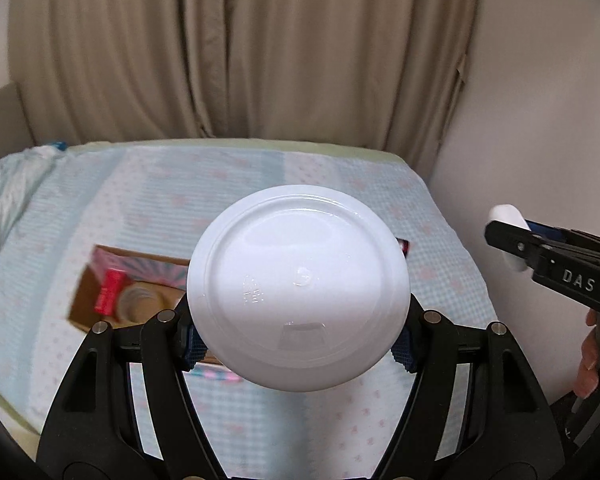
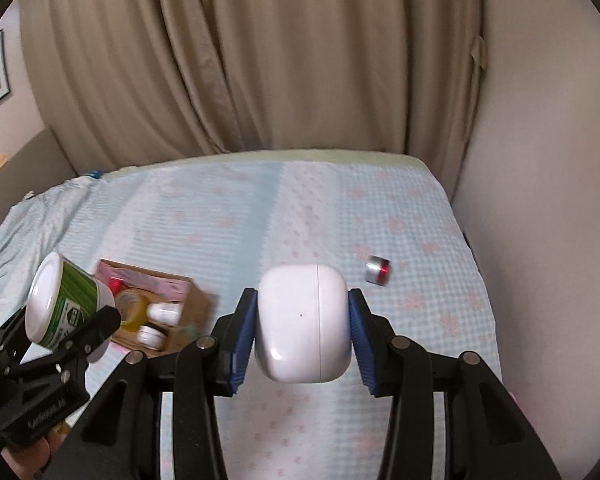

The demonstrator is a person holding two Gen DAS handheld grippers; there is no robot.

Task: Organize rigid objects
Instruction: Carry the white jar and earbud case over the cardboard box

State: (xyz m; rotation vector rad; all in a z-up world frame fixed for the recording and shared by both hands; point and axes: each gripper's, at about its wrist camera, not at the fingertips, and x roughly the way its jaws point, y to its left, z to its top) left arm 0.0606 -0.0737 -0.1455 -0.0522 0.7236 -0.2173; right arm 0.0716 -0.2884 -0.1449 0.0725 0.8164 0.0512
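Note:
My left gripper [image 1: 298, 334] is shut on a white-lidded tub [image 1: 298, 286], lid toward the camera; in the right wrist view the tub [image 2: 66, 302] shows a green label and hangs above the left of the bed. My right gripper [image 2: 302, 326] is shut on a white earbuds case [image 2: 302, 324], held above the bed; the case also shows in the left wrist view [image 1: 508, 218]. An open cardboard box [image 2: 196, 300] lies on the bed and holds several small items, with a red packet [image 1: 110, 292] and a clear tape roll [image 1: 140, 302] inside.
A small silver and red can [image 2: 378, 270] lies on its side on the bed [image 2: 300, 208] right of the earbuds case. A beige curtain [image 2: 260, 60] hangs behind the bed. A wall [image 2: 540, 200] borders the bed's right side. A crumpled blanket [image 2: 16, 232] lies at the left.

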